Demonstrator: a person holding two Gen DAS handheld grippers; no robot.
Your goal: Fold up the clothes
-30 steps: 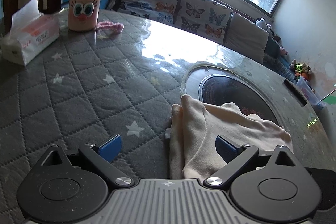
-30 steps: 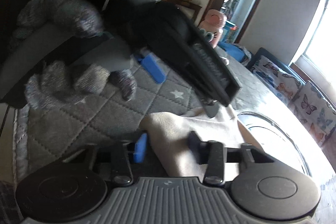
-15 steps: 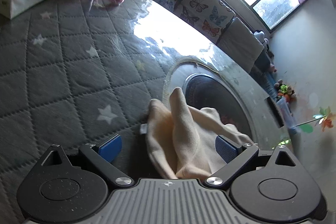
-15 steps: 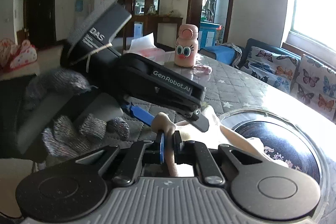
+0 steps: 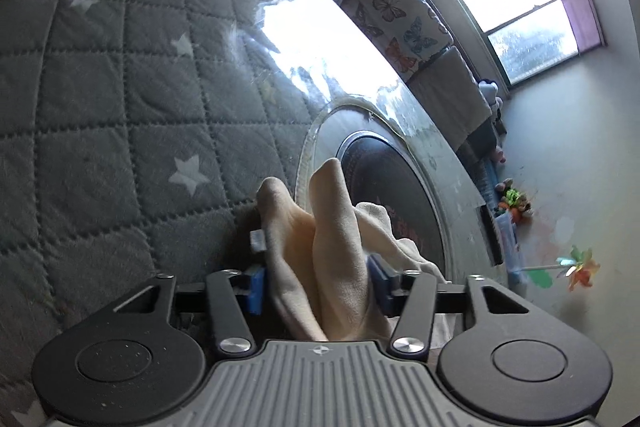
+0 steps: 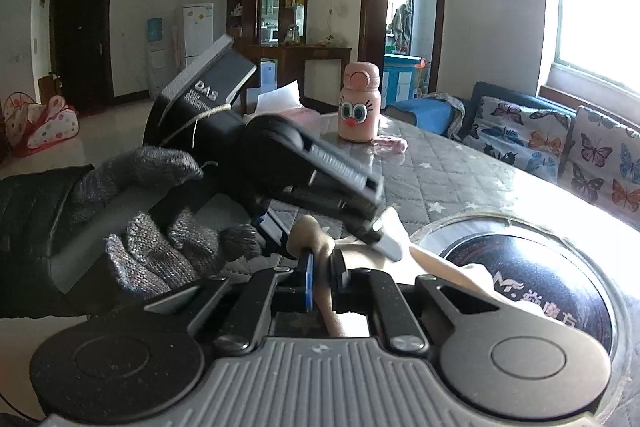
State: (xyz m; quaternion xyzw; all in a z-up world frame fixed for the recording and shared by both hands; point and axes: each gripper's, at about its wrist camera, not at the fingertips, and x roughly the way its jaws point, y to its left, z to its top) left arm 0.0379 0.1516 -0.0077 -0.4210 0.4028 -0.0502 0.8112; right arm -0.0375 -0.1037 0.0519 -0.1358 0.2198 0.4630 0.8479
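1. On the desk (image 5: pixel 120 99), under its grey quilted cover, the cream garment (image 5: pixel 332 247) lies bunched beside the round dark inset plate (image 5: pixel 400 187).
2. The left hand-held gripper (image 5: pixel 316 287) has its blue pads pressed on a thick ridge of the cloth.
3. The right hand-held gripper (image 6: pixel 322 279) is pinched nearly shut on a thin fold of the garment.
4. Judged step: both edges gripped and raised mid-fold; next calls for carrying them together, taut, then laying them down flat.
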